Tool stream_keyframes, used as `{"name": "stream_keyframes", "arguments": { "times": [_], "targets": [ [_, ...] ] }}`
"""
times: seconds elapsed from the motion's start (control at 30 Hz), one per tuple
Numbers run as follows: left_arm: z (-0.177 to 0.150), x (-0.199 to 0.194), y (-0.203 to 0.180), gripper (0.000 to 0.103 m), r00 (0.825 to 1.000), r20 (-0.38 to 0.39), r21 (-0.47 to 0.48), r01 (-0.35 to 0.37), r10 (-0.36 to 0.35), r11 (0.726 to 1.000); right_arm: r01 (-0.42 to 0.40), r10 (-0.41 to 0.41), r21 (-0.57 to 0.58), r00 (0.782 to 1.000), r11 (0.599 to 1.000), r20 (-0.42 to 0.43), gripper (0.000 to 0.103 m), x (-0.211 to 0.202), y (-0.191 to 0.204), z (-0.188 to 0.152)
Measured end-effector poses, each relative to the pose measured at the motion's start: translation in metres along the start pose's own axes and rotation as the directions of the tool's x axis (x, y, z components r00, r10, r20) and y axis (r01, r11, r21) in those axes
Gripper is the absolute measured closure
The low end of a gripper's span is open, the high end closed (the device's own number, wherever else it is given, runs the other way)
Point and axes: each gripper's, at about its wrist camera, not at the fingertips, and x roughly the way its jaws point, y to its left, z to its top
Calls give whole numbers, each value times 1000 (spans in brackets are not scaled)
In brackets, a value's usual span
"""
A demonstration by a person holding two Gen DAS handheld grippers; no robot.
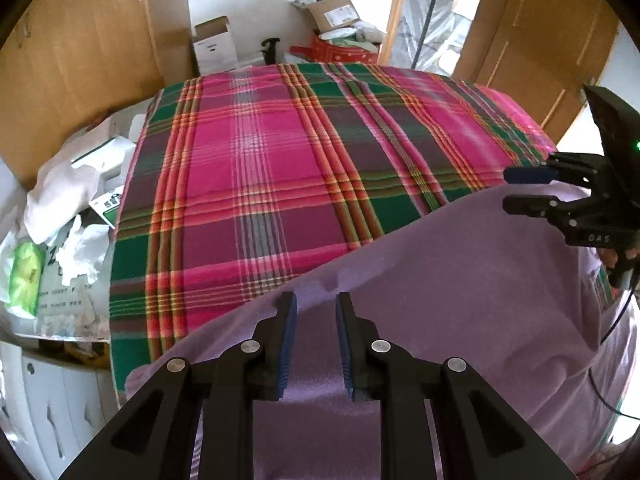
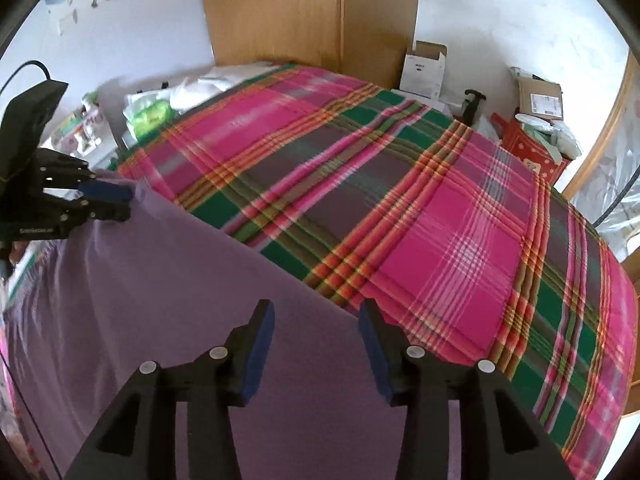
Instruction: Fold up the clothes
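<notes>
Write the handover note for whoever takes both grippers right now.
Left gripper: jaws partly closed over the lilac garment; a pinch cannot be confirmed.
Right gripper: open, nothing held, over the garment's top edge.
Garment lies spread on the near side of the plaid bedcover, far edge straight.
Done: cloth laid out. Left: all folds.
</notes>
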Motion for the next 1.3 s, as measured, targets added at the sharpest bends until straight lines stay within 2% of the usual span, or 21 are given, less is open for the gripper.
{"name": "stream_keyframes", "arguments": {
  "times": [0.2,0.3,0.63,0.77,0.97,1.3],
  "targets": [
    [-3,8,-7,79,1000,-23,80,3,-1,997,-9,9,6,1000,1000,-28,57,9,-9,-1],
    [2,10,-1,79,1000,-14,45,0,1,999,-16,16,7,999,1000,-29,54,11,-10,-1],
    [2,10,2,79,999,-11,63,-37,38,997,-55,55,-19,998,998,-9,51,14,-3,2],
    [5,11,2,79,998,-10,72,-53,54,996,-74,73,-48,997,996,-8,51,18,8,7],
    [5,10,13,78,999,-8,40,-34,34,999,-92,91,-111,996,989,-18,50,27,30,20],
    [3,8,16,78,999,-18,73,-43,44,996,-111,111,-173,994,979,-14,50,37,61,34]
  ]
}}
